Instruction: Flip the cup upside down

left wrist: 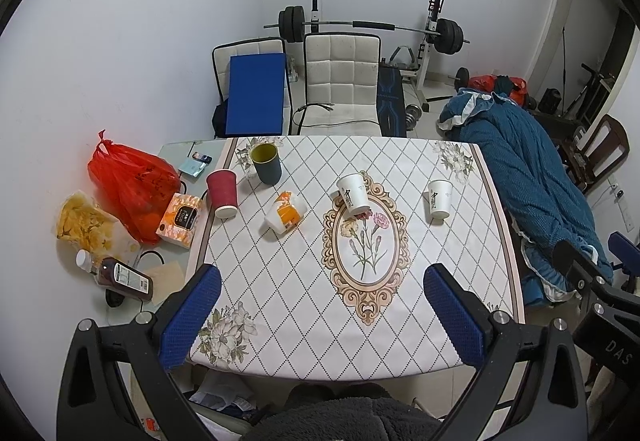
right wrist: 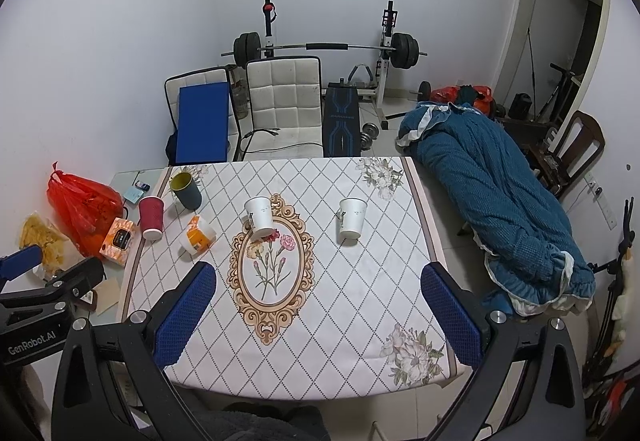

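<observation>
Several cups stand on the patterned tablecloth (left wrist: 304, 281). Two white paper cups stand upright: one at the middle (left wrist: 353, 194) (right wrist: 260, 216), one to the right (left wrist: 439, 198) (right wrist: 352, 218). An orange-and-white cup (left wrist: 285, 216) (right wrist: 197, 234) lies on its side. A red paper cup (left wrist: 222, 193) (right wrist: 151, 217) stands mouth down. A dark cup with yellow inside (left wrist: 266, 163) (right wrist: 186, 190) stands upright at the back left. My left gripper (left wrist: 322, 315) and right gripper (right wrist: 320, 315) are both open and empty, held above the table's near edge, well short of the cups.
Left of the cloth lie a red plastic bag (left wrist: 132, 181), a tissue box (left wrist: 179, 220), a snack bag (left wrist: 86, 221) and a dark bottle (left wrist: 120, 277). Two white chairs (left wrist: 340, 81) and a barbell rack stand behind. A blue blanket (left wrist: 532, 181) lies to the right.
</observation>
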Available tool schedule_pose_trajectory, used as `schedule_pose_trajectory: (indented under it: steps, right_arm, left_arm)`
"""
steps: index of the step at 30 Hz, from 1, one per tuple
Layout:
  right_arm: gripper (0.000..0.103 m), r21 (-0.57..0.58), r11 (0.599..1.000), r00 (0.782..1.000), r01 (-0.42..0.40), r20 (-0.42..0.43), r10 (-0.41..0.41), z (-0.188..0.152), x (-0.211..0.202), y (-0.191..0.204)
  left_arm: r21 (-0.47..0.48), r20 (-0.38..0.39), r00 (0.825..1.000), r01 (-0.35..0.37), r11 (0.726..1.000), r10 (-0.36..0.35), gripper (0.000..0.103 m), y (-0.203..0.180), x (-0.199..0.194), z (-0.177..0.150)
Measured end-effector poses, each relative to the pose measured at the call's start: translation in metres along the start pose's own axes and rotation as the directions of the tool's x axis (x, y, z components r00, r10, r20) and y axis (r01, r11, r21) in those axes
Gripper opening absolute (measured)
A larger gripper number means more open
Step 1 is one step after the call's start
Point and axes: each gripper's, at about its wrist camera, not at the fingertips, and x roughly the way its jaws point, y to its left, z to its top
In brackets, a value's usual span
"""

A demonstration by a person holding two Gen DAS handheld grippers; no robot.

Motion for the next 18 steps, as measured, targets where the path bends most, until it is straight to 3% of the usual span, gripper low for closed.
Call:
schedule_pose_trajectory:
  steps: [18]
  right_arm:
    - [0.103, 0.002, 1.000, 1.000, -0.017, -0.003, 0.017, 0.010, 0.009, -0.005]
  left_arm:
    - [0.002, 0.010, 1.000, -0.012, 1.000, 0.012, 0.103, -0.005, 0.013, 0.002]
